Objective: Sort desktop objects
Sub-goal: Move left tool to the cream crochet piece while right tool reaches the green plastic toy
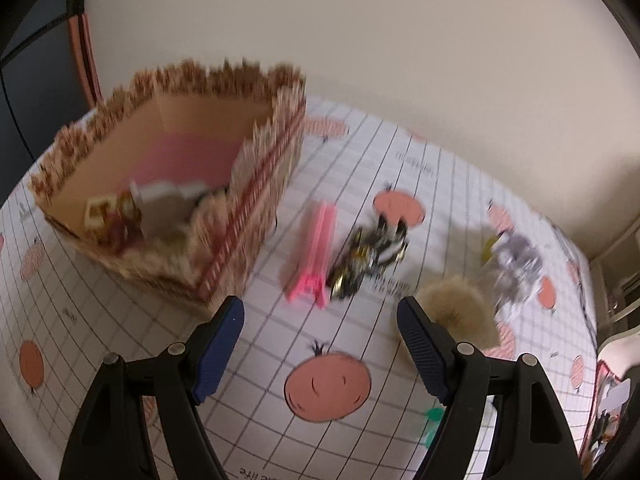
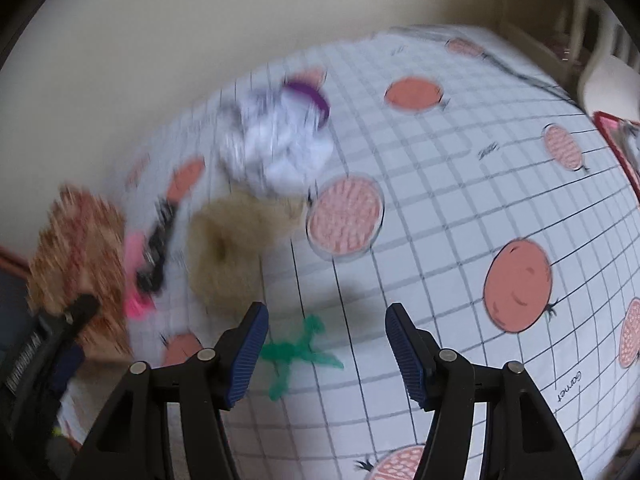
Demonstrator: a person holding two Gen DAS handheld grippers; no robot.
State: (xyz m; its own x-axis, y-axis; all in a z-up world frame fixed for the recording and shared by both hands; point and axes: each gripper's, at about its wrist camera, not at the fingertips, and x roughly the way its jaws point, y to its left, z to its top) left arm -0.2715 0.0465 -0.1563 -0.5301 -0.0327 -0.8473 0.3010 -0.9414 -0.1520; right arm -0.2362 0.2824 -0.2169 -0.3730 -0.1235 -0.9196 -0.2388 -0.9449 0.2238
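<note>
On the desk (image 1: 120, 320), under a fruit-print cloth, a fenced cardboard box (image 1: 168, 184) stands toward the left edge, already holding trinkets. Near mid-desk lie a tan fluffy scrunchie (image 2: 228, 248), a pink clip (image 1: 316, 248), and a green clip (image 2: 296, 348). Both the left gripper (image 1: 320, 336) and right gripper (image 2: 326, 336) gape empty; blur suggests a hasty descent could scatter them.

Both wrist views steeply above tablecloth (image 1: 328, 340)
</note>
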